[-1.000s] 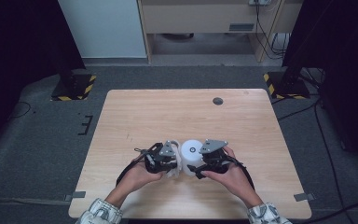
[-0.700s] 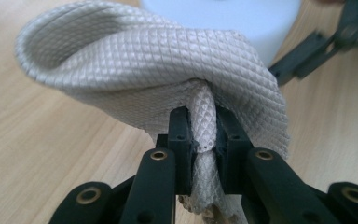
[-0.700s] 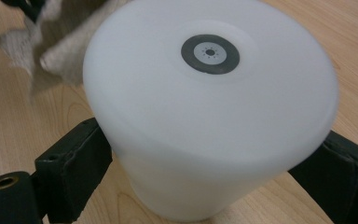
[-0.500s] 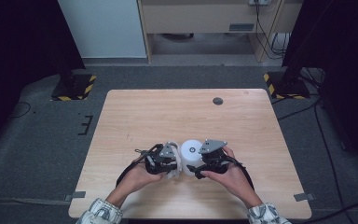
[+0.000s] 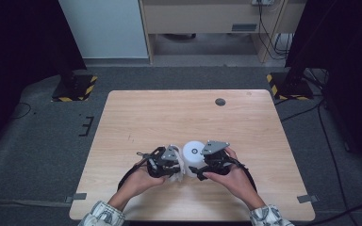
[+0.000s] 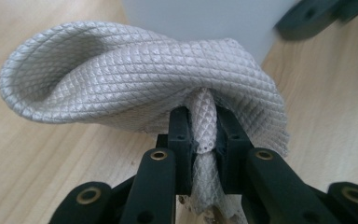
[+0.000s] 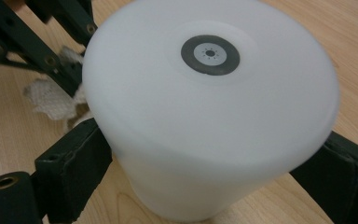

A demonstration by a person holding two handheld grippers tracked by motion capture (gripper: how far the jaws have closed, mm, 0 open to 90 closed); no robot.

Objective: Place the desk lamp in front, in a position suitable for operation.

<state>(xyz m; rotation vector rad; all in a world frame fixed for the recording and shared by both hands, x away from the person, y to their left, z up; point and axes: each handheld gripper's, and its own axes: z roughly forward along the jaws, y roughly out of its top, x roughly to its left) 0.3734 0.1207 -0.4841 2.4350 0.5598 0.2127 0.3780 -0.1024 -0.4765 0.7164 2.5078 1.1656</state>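
Fingers [image 6: 182, 135] pinching cloth [image 6: 135, 74], cup [image 7: 205, 107] base hidden

No readable text — just a ring mark on the white cup [image 7: 209, 53].

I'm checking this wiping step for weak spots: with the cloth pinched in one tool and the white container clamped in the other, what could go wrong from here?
1. The left tool pinches only a narrow fold of the cloth; rubbing could pull it free.
2. The right tool clamps the white container by its smooth sides, so a push from the cloth might twist or slip it.
3. Loose cloth hangs beside the left tool's jaws and could snag.
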